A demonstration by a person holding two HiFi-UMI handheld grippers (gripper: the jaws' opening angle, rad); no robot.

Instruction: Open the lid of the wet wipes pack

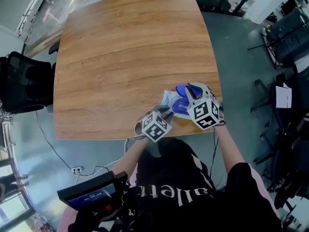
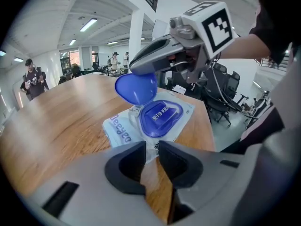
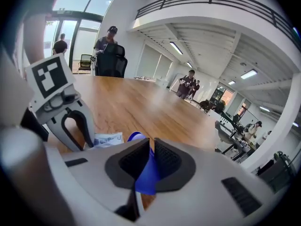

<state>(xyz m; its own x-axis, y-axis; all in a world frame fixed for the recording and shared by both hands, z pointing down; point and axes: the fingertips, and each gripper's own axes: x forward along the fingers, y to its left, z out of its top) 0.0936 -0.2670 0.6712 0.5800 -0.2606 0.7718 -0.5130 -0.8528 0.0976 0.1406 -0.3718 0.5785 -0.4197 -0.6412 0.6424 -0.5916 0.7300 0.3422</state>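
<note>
A white wet wipes pack (image 1: 170,100) (image 2: 123,128) lies on the wooden table (image 1: 130,57) near its front edge. Its round blue lid (image 2: 137,88) (image 3: 145,175) stands tilted up off the blue rim (image 2: 161,118) on top of the pack. My right gripper (image 1: 191,89) (image 3: 151,150) is shut on the lid's edge; the left gripper view shows its fingers (image 2: 146,62) coming in from above. My left gripper (image 1: 163,112) (image 2: 150,150) is shut on the pack's near corner and pins it against the table.
The pack sits close to the table's front right corner (image 1: 219,98). Black office chairs (image 1: 24,81) stand left of the table and more equipment (image 1: 289,33) at the right. People (image 2: 34,77) stand far beyond the table. A small screen device (image 1: 91,192) is by my body.
</note>
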